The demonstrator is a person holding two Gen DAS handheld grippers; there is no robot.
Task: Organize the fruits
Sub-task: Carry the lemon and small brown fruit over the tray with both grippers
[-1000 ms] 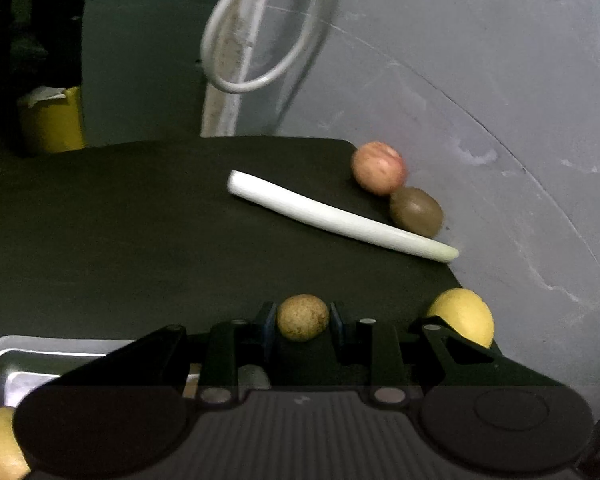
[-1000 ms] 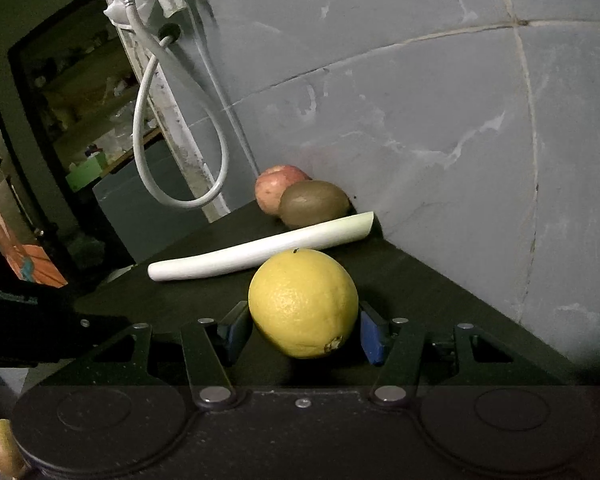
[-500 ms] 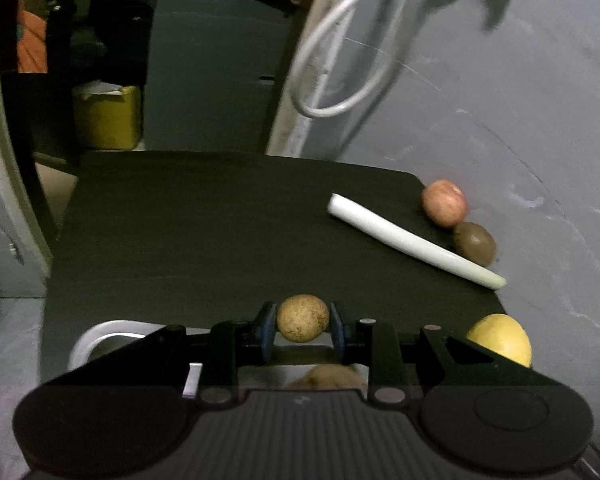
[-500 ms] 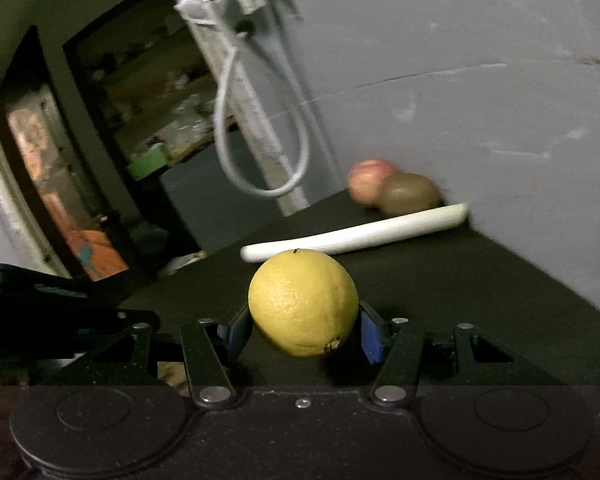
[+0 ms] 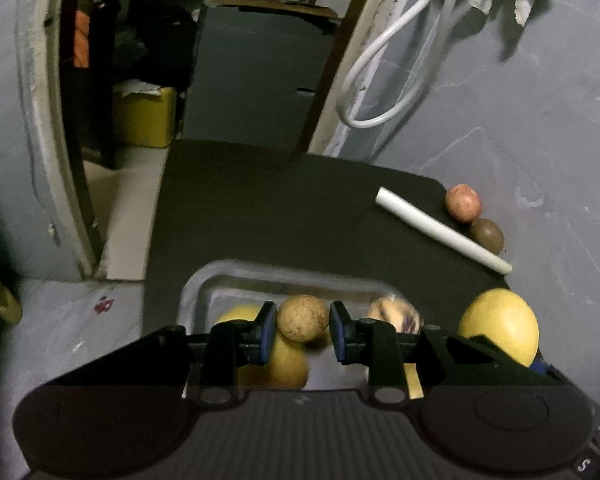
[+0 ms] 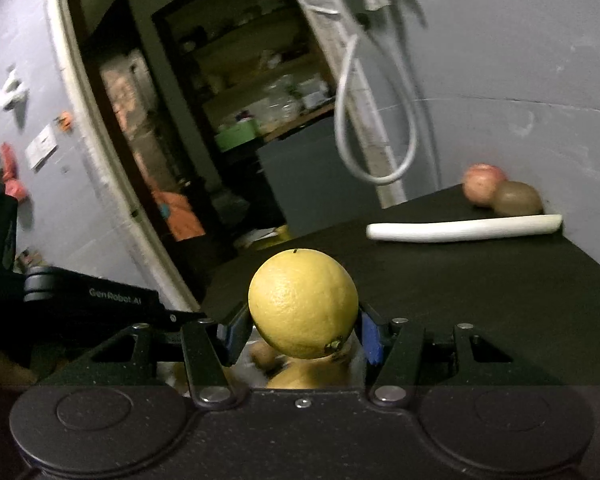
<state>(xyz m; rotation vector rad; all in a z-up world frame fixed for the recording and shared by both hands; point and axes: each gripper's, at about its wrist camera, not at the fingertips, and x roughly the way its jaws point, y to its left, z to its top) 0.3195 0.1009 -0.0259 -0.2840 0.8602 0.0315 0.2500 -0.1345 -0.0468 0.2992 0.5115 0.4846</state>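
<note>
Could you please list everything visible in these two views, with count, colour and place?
tray: one, silver metal, near edge of the table, holding several yellowish fruits.
table: one, black, against the grey wall.
apple: one, reddish, far corner by the wall.
kiwi: one, brown, touching the apple.
leek stalk: one, white, lying in front of apple and kiwi.
hose: one, white, looped on the wall.
small round fruit: one, tan, above the tray.
lemon: one, yellow, held aloft.
left hand-held gripper: black, shut on the small round fruit.
right hand-held gripper: black, shut on the lemon.
</note>
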